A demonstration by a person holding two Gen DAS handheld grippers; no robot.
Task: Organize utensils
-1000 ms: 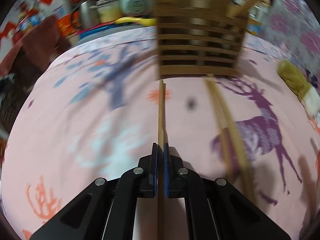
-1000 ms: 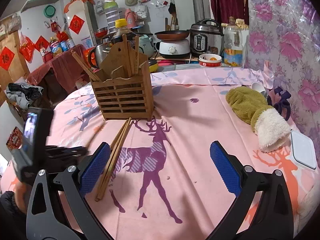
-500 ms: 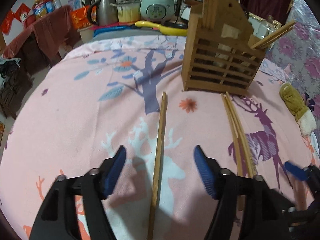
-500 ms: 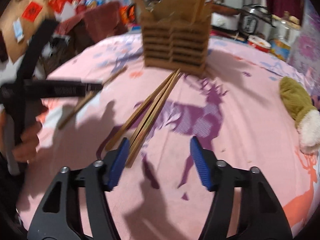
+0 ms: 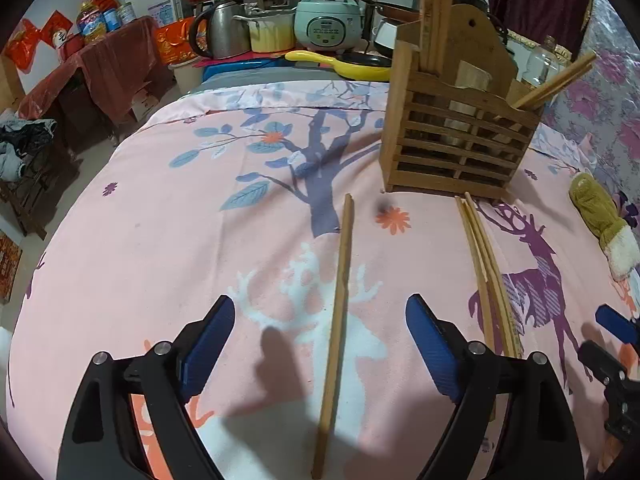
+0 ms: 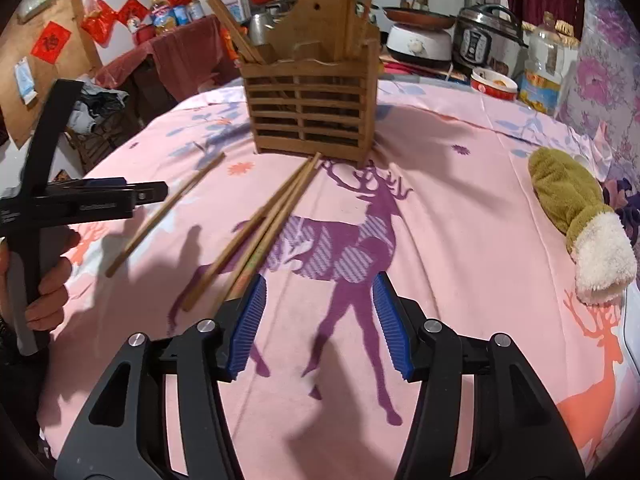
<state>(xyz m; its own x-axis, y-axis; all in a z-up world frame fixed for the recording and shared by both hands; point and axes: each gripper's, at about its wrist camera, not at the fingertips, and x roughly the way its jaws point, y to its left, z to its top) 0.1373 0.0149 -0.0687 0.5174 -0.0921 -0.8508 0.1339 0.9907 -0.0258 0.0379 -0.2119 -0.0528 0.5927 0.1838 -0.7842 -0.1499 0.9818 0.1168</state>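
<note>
Bamboo everywhere: one loose chopstick (image 5: 338,320) flat on the pink tabletop (image 5: 160,240), running lengthwise between the blue pads of the left gripper (image 5: 320,344), jaws spread wide, touching nothing. Further right, a bundle (image 6: 264,226) of several more chopsticks lying close together, far ends nearly touching the foot of the slatted holder (image 6: 310,112). Right gripper (image 6: 318,320) also apart and empty, poised with its left pad just beside the bundle's near ends, not around them.

Step in hand, by the look of it — picking loose sticks off the cloth for the holder, which already carries a few, some upright and some leaning out at an angle. Single stick well lined up for the left side: likely just a descent and a squeeze near the middle, then a lift and tilt toward upright over an open compartment. Right side needs a shift leftward to straddle the bundle; hard to say whether one stick or all would come up together.

Nearby: a plush mitten (image 6: 576,216) off to the right, well apart from the work; pots, cookers and a kettle crowding the back edge beyond the holder. Main nuisance — sticks already inside, leaning across the openings, and thin sticks flat on soft cloth, apt to roll or slip from the pads.
</note>
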